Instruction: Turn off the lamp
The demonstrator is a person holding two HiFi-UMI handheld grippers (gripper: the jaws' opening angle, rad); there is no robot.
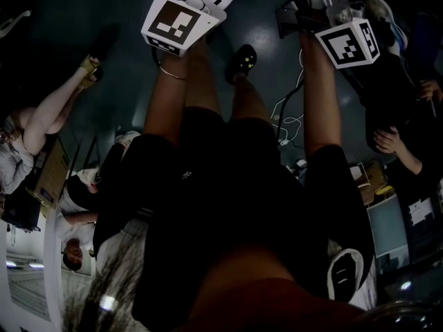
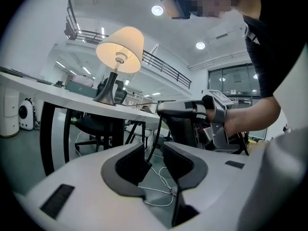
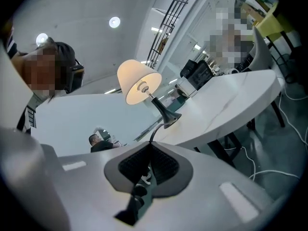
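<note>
A table lamp with a cream shade stands lit on a white table, so the task is not yet done. The table sits above and beyond both grippers, which are held low in front of it. The lamp's thin black cord leaves the base, drops over the table edge and runs down to the grippers. That likely explains the low working height: the switch is probably on the cord rather than on the lamp.

The right gripper is clenched, its two dark pads pressed together on the cord, which rises out of the pinch toward the lamp base. It seems to be holding the cord taut and steady. A dark lump hangs just below its jaws. It may be an inline switch, but it is too dim to tell.

The left gripper is released, with a clear gap between its pads. The cord hangs down from the right gripper's tip and passes through that gap without being pinched. Loose white cables lie on the floor below. The head view is too dark to add detail.
</note>
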